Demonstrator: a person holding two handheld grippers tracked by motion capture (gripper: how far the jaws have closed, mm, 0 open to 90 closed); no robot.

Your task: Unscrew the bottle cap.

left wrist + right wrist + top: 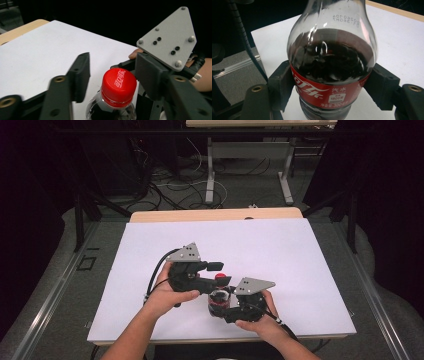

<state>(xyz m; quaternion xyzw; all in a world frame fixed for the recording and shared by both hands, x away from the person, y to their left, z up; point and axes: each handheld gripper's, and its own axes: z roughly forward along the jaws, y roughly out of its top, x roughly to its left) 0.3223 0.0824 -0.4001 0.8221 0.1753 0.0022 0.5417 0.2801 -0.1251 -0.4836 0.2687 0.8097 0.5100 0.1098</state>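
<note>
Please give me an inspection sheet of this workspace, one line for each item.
Surface: white board over a wooden table, bare.
Job's things: cola bottle upright, red cap on.
Clutter: nothing seen.
Grippers: right tool clamps the bottle at its label; left tool has its jaws either side of the cap, not pressing.
Cables: black cable trails from the left tool.
Surroundings: floor cables beyond the table, dark curtains.

A white sheet (280, 255) is spread over a wooden table (215, 214), whose pale edge is left bare along the far side. Beyond it, tangled cables (170, 185) are strewn on the grey floor (60, 285), and the white legs of a second table (286, 175) are seen.
</note>
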